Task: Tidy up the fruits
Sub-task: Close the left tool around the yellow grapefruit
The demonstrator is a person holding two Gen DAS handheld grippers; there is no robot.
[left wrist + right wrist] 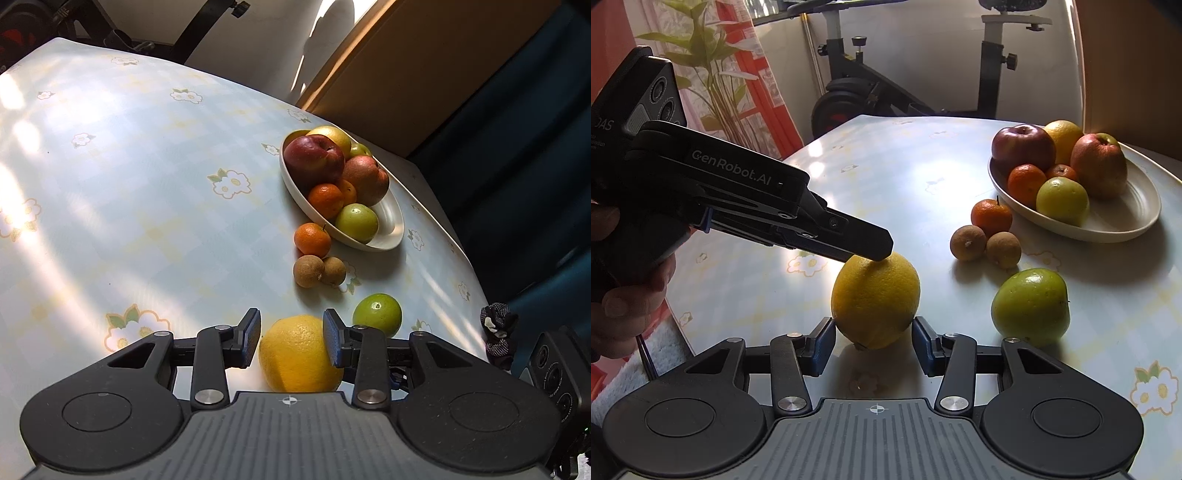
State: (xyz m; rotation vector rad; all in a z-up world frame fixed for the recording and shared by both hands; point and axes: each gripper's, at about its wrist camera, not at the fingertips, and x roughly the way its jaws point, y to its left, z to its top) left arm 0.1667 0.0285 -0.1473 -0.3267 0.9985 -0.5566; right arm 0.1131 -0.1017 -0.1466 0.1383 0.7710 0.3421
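Observation:
A yellow lemon (295, 354) stands on the flowered tablecloth between the pads of my left gripper (291, 338), whose jaws are open around it. In the right wrist view the lemon (875, 299) sits just beyond my open right gripper (873, 345), and the left gripper's finger (864, 240) rests over its top. A green apple (1030, 306), two brown longans (984, 243) and a tangerine (991, 218) lie on the table. A white oval bowl (1123, 221) holds apples, tangerines, a green fruit and a yellow fruit.
The table edge runs along the right in the left wrist view (454, 243). An exercise bike (871, 88) and a plant (713, 66) stand behind the table. A hand (624, 295) holds the left gripper at the left.

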